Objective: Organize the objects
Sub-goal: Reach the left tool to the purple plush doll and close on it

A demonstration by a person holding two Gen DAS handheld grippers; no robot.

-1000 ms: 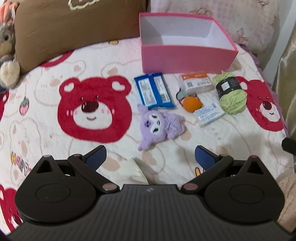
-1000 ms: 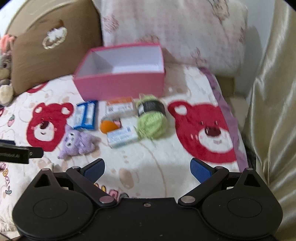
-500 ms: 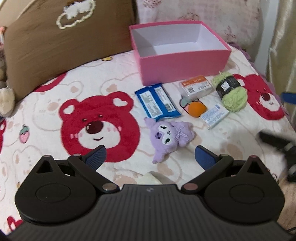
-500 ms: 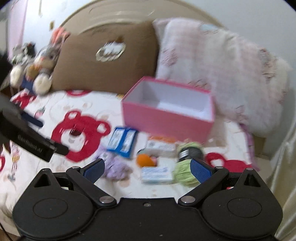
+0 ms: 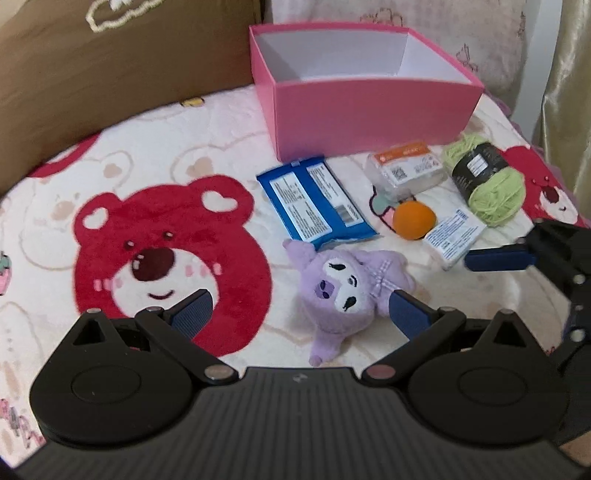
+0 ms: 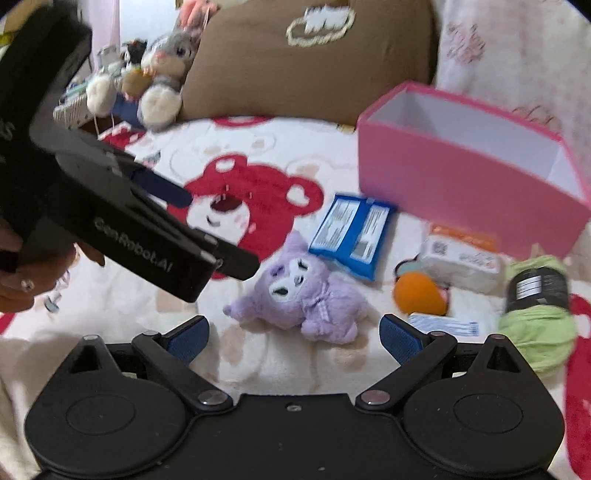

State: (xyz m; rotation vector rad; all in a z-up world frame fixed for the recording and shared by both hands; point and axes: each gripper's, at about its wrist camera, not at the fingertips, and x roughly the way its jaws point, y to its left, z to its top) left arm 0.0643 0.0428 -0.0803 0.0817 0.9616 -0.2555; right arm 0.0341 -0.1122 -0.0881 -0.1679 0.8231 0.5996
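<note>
An empty pink box (image 5: 369, 107) (image 6: 461, 188) stands open at the back of the bed. In front of it lie a blue packet (image 5: 314, 199) (image 6: 351, 230), a clear pack with an orange label (image 5: 406, 170) (image 6: 461, 258), an orange ball (image 5: 413, 219) (image 6: 419, 293), a white-blue pack (image 5: 452, 238) (image 6: 443, 326), green yarn (image 5: 487, 181) (image 6: 535, 317) and a purple plush (image 5: 343, 288) (image 6: 303, 295). My left gripper (image 5: 299, 314) is open, with the plush just ahead between its fingers. My right gripper (image 6: 293, 338) is open and empty, close in front of the plush.
The bed cover shows red bears (image 5: 162, 251). A brown pillow (image 6: 314, 55) and a pink pillow (image 5: 406, 14) stand behind the box. Stuffed animals (image 6: 162, 74) sit at the far left. A gold curtain (image 5: 569, 92) hangs on the right.
Both grippers have moved closer to the objects. The right gripper has swung left and down toward the plush. Each gripper now shows in the other's view. Nothing was picked up.
</note>
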